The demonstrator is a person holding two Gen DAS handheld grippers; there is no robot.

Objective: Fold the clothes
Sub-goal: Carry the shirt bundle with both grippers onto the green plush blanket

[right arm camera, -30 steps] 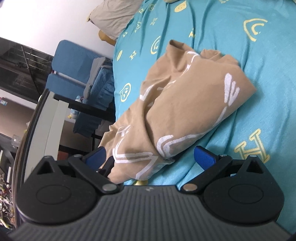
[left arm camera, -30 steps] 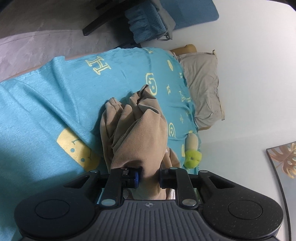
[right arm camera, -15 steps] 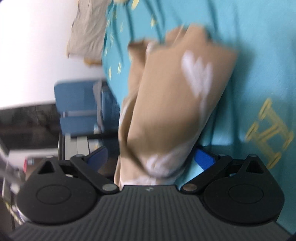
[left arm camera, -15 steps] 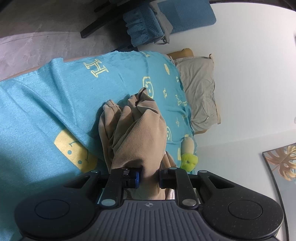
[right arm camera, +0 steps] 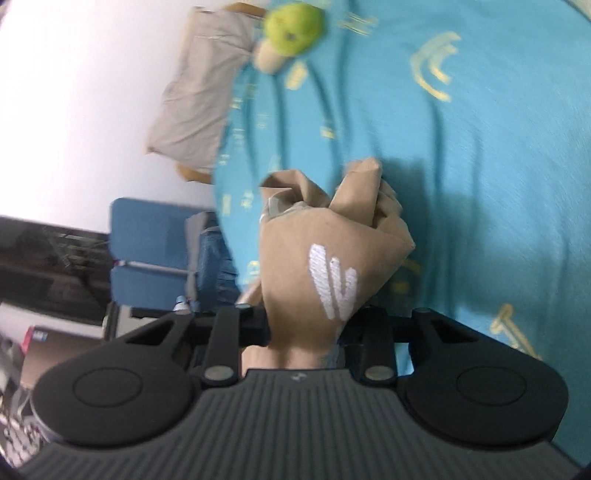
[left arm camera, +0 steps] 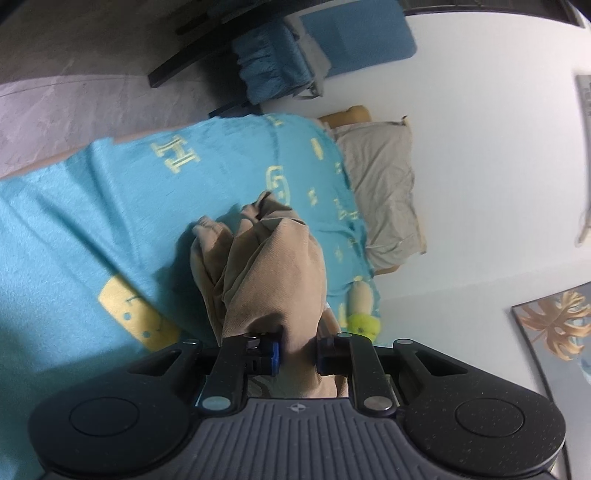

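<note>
A tan garment [left arm camera: 269,273] with a white print hangs bunched over a bed with a turquoise blanket [left arm camera: 92,221]. My left gripper [left arm camera: 297,356] is shut on one part of it, the cloth pinched between the blue pads. My right gripper [right arm camera: 306,326] is shut on another part of the same tan garment [right arm camera: 325,258], where the white print shows. The garment is lifted, its lower folds close above the turquoise blanket [right arm camera: 480,166].
A grey pillow [left arm camera: 384,192] lies at the head of the bed against a white wall. A green and beige plush toy [left arm camera: 362,314] lies near it, also in the right wrist view [right arm camera: 288,29]. A blue chair [left arm camera: 314,48] stands beside the bed.
My right gripper has closed on the garment, which was lying loose between its open jaws. The garment has been lifted off the blanket and hangs bunched. The left gripper kept its hold.
</note>
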